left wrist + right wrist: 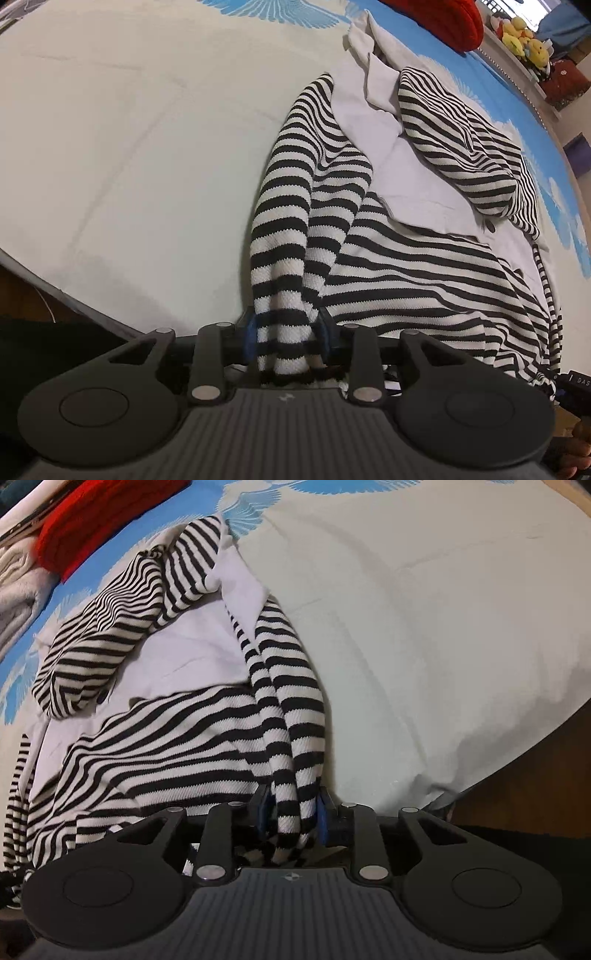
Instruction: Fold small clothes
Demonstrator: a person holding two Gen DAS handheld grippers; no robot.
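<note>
A black-and-white striped top (417, 273) with a white shirt part (413, 177) lies crumpled on the bed. In the left wrist view, a bunched striped edge (284, 295) runs down between the blue pads (252, 332) of my left gripper (286, 334), which is shut on it. The right wrist view shows the same top (166, 738). There a rolled striped edge (295, 768) passes between the fingers of my right gripper (293, 812), which pinch it. One sleeve (103, 642) lies folded across the white part (192, 657).
The pale bed sheet (129, 147) spreads wide beside the top, with a blue bird-print cover (498, 103) beyond. A red knitted item (96, 528) lies at the far side. Plush toys (524, 37) sit on a ledge. The bed edge (498, 775) drops to a dark floor.
</note>
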